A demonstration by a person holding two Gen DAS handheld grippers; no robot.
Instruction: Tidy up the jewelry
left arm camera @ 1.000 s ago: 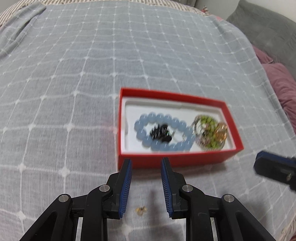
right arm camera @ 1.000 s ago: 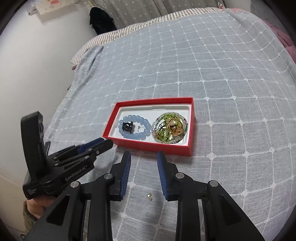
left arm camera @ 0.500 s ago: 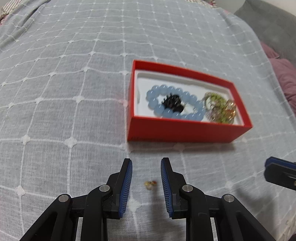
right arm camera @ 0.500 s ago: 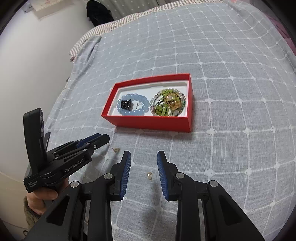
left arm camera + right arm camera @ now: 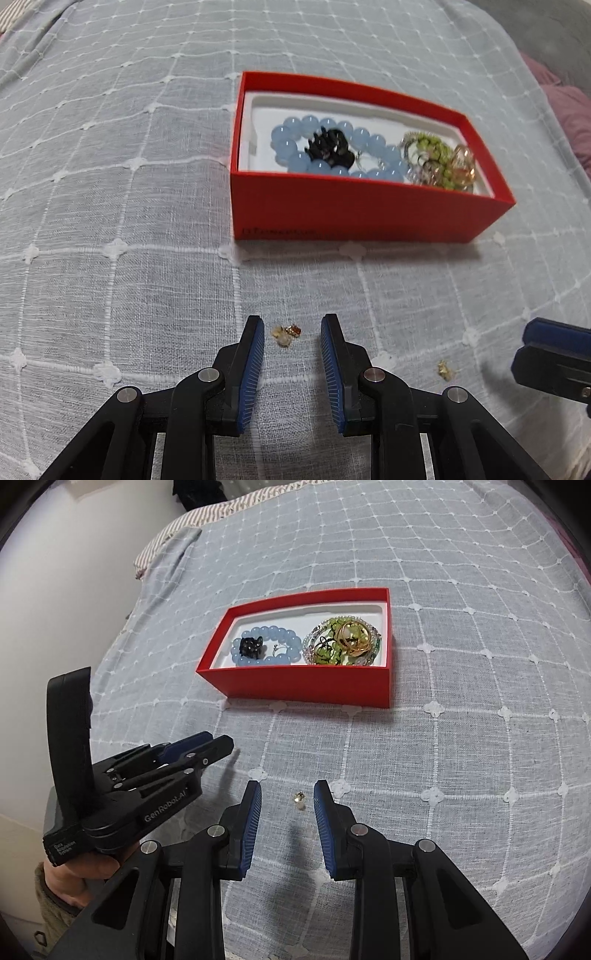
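On the bed (image 5: 110, 184), the left tool (image 5: 292, 328) is spread, its pads flanking a small earring (image 5: 285, 333) without touching it. The red box (image 5: 351, 206) lies beyond the earring, long axis running left to right, holding a blue bracelet (image 5: 295, 138) and other jewelry. Right of the earring, a second earring (image 5: 299, 800) sits loose between the spread pads of the right tool (image 5: 287, 799).

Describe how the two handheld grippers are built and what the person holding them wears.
Both the left gripper and the right gripper have black angular frames with silver rivets, and fingers lined with ribbed blue pads. In the right wrist view the left gripper's side carries white "GenRobot.AI" lettering and a small white label. The hand under it shows a fuzzy olive-brown sleeve cuff.
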